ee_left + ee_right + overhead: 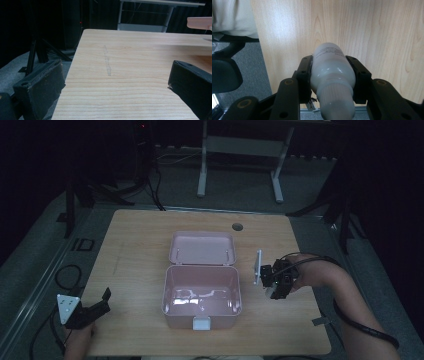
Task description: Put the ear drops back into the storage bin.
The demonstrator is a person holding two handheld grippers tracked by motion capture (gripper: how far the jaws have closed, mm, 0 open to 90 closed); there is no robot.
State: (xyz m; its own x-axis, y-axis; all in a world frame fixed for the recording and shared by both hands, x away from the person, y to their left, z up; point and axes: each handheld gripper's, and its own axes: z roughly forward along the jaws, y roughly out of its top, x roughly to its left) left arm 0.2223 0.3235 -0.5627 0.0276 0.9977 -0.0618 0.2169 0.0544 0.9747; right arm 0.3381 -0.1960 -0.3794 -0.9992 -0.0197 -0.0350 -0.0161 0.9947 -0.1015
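An open pink box [166, 292] stands mid-table, its lid [202, 247] tipped back and a white latch [201, 323] at its front. My right gripper [275, 281] hovers just right of the box. In the right gripper view it [329, 60] is shut on a white bottle [332, 75], which points down at the wood. My left gripper [104, 301] rests near the table's front left corner. Its jaws stand wide open [112, 82] with only bare table between them. An edge of the pink lid [200, 23] shows far off in the left gripper view.
A round cable hole [237, 226] lies in the table behind the box. A small grey scrap [320, 321] sits near the front right edge. A white desk frame [240, 145] and dark stands rise beyond the table. Cables lie on the floor at left [67, 275].
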